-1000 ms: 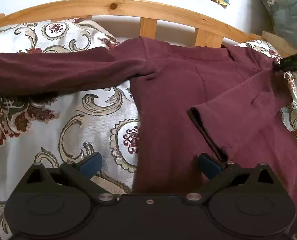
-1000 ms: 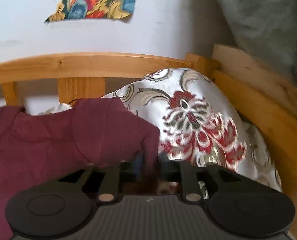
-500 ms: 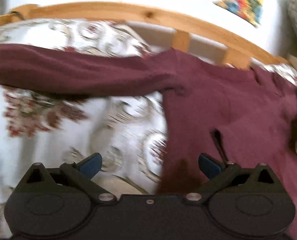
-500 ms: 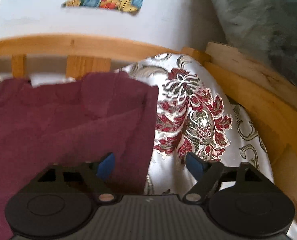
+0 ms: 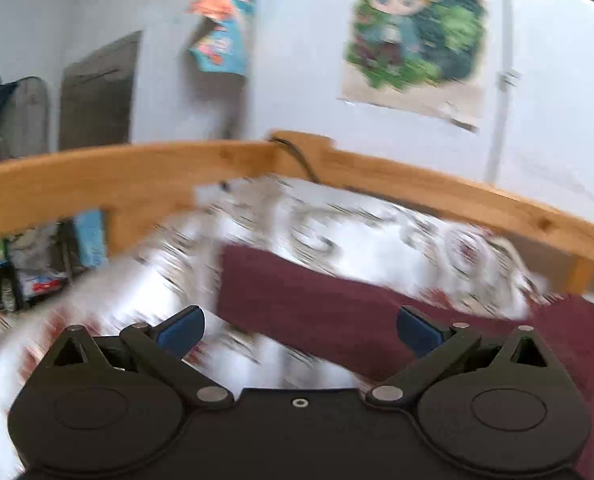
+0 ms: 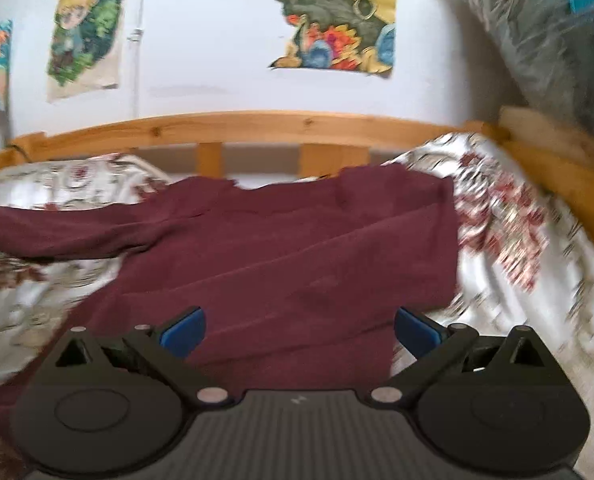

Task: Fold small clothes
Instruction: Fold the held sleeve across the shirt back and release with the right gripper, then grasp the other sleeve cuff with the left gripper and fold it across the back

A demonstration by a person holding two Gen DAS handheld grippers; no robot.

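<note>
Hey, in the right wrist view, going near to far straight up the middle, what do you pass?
right gripper → maroon shirt → wooden headboard rail → white wall → torn colourful poster

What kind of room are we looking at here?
Most likely a bedroom, perhaps a child's. A wooden bed frame surrounds a floral bedspread with a maroon shirt spread on it, and a cartoon poster hangs on the wall.
</note>
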